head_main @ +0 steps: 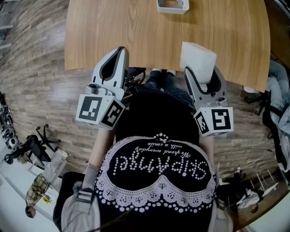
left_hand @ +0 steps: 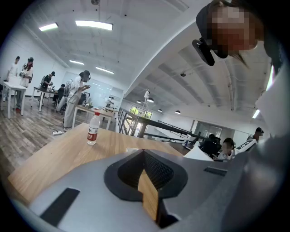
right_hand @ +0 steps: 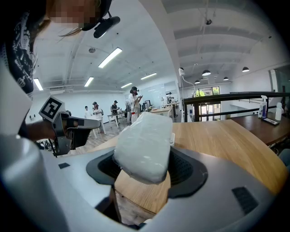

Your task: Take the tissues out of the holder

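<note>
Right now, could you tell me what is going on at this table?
A person at the wooden table has a hand-held gripper in each hand. The right hand-held gripper is clamped on a white wrapped tissue pack, lifted clear of the table near its front edge. The grey holder sits at the far edge, apart from the pack. The left hand-held gripper has its jaws together with nothing between them.

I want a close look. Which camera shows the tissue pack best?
Right gripper view: the tissue pack fills the middle, between the jaws. Head view shows it small from above; left gripper view, only a white corner.
</note>
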Available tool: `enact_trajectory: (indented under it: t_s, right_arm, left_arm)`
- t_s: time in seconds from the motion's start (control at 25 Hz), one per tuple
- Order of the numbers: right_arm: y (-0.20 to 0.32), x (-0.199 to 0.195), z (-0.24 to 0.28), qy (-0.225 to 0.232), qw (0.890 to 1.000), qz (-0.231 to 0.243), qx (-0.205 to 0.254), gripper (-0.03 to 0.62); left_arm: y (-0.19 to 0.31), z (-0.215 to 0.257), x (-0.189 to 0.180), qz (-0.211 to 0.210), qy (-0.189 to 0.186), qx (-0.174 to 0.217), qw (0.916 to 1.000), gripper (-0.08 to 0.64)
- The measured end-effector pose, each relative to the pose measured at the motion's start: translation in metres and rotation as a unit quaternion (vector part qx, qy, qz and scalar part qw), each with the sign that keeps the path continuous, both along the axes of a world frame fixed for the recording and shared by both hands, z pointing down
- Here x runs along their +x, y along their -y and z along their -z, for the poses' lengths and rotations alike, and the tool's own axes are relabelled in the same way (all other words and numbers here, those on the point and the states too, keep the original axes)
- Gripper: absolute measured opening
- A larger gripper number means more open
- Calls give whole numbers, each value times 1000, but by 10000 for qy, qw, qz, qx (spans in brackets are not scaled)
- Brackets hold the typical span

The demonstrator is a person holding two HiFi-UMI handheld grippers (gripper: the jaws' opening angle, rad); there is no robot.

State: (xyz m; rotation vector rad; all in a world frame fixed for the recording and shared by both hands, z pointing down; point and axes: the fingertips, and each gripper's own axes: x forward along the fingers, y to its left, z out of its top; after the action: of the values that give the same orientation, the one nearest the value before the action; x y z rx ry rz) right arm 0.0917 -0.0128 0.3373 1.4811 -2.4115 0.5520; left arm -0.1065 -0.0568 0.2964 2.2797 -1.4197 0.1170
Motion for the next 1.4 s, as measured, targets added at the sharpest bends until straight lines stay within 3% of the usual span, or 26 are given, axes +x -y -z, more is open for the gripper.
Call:
enact_trajectory:
  t_s: [1.4]
  right_arm:
    - [0,0,-2,-52,10000,-20,-41,293]
  left_arm:
    - [0,-1,5,-82,-35,-4,10000,6]
